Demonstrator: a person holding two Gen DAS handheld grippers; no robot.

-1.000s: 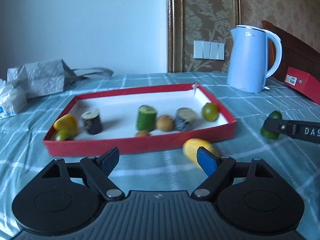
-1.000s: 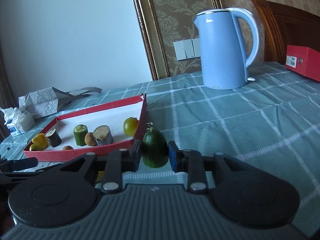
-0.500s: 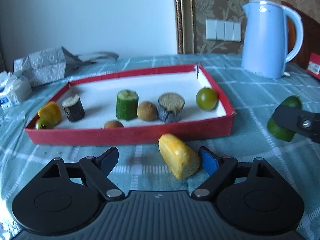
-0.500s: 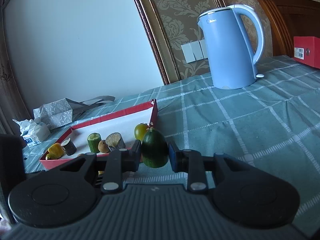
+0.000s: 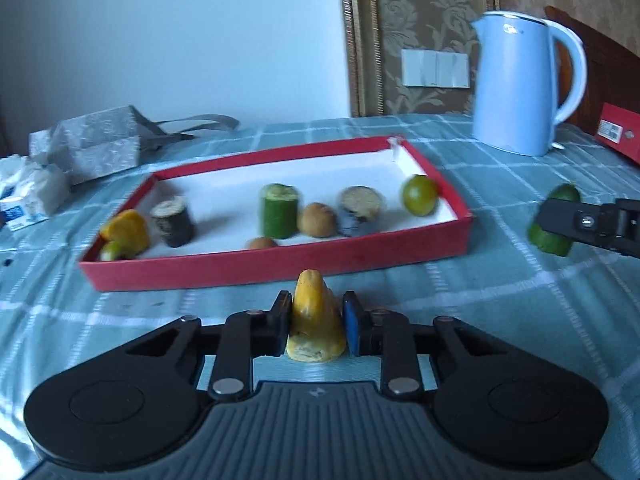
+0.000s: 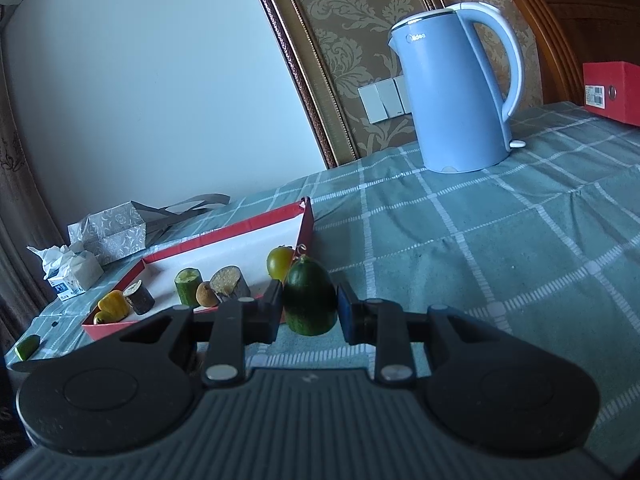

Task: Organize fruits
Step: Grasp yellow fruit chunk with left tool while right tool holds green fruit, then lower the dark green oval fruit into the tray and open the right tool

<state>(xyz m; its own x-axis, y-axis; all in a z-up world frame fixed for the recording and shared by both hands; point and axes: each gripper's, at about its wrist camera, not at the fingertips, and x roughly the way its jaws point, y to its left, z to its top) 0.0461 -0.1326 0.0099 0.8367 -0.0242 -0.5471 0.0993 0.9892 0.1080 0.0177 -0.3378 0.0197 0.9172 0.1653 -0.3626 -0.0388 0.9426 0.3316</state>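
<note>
My left gripper (image 5: 316,309) has its jaws closing on a yellow fruit piece (image 5: 315,334), and both pads press its sides just in front of the red tray (image 5: 280,270). The white-floored tray holds a round green fruit (image 5: 419,195), a cucumber chunk (image 5: 279,211), a brown fruit (image 5: 318,220), two dark cut pieces and another yellow piece (image 5: 126,230). My right gripper (image 6: 310,305) is shut on a dark green rounded fruit piece (image 6: 309,300) beside the tray's right end. The left wrist view shows that piece (image 5: 550,240) out to the right.
A blue kettle (image 5: 520,88) stands at the back right on the checked green cloth, with a red box (image 5: 620,136) beyond it. A grey gift bag (image 5: 100,148) and a tissue pack (image 5: 28,196) sit at the left. A small green wedge (image 6: 28,347) lies left of the tray.
My left gripper's jaws went from wide open to closed on the yellow piece, which now stands centred between the pads. The right gripper kept its hold on the green piece.
</note>
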